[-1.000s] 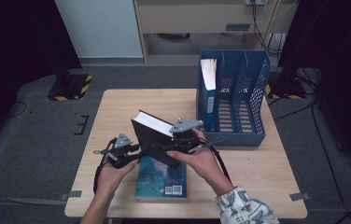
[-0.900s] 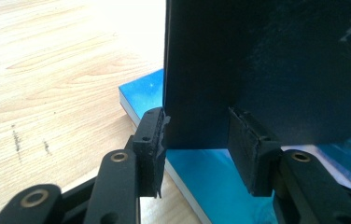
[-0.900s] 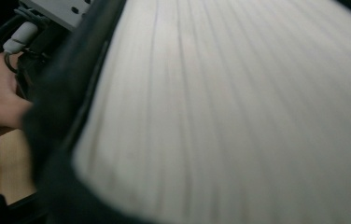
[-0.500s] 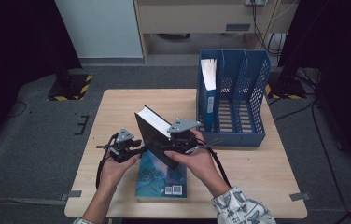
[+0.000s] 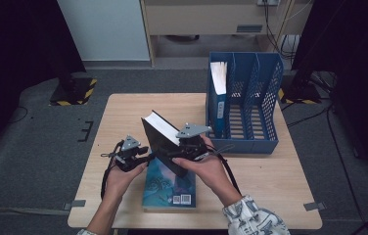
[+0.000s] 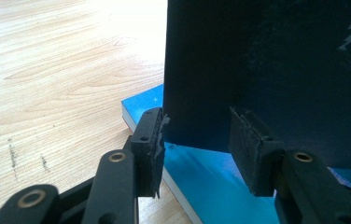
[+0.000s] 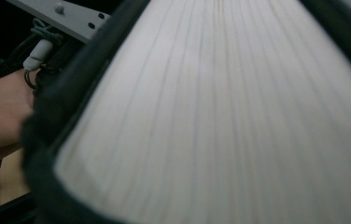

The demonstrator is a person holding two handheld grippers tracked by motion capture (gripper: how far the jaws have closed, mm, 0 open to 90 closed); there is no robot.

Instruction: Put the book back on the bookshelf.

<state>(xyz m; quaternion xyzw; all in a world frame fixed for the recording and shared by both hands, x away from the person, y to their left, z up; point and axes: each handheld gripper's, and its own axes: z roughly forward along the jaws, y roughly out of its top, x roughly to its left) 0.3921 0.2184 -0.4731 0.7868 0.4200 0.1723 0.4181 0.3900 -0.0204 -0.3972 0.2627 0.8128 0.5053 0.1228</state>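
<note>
Book (image 5: 160, 142), dark cover, pale page edges: held tilted above the table (image 5: 123, 112), near its middle, lower edge over a blue book (image 5: 170, 183) lying flat at the near edge. Right gripper (image 5: 182, 152) pinches it at the page side, presumably to carry its weight. Left gripper (image 6: 194, 140), jaws spread, straddles the lower corner of the cover without clamping, likely to steady it. Blue file rack (image 5: 265, 105), far right, holds one blue folder (image 5: 217, 93) in its left slot; remaining slots free, probably the destination. Blue book's back cover bears a barcode; the writing is too small to read.
</note>
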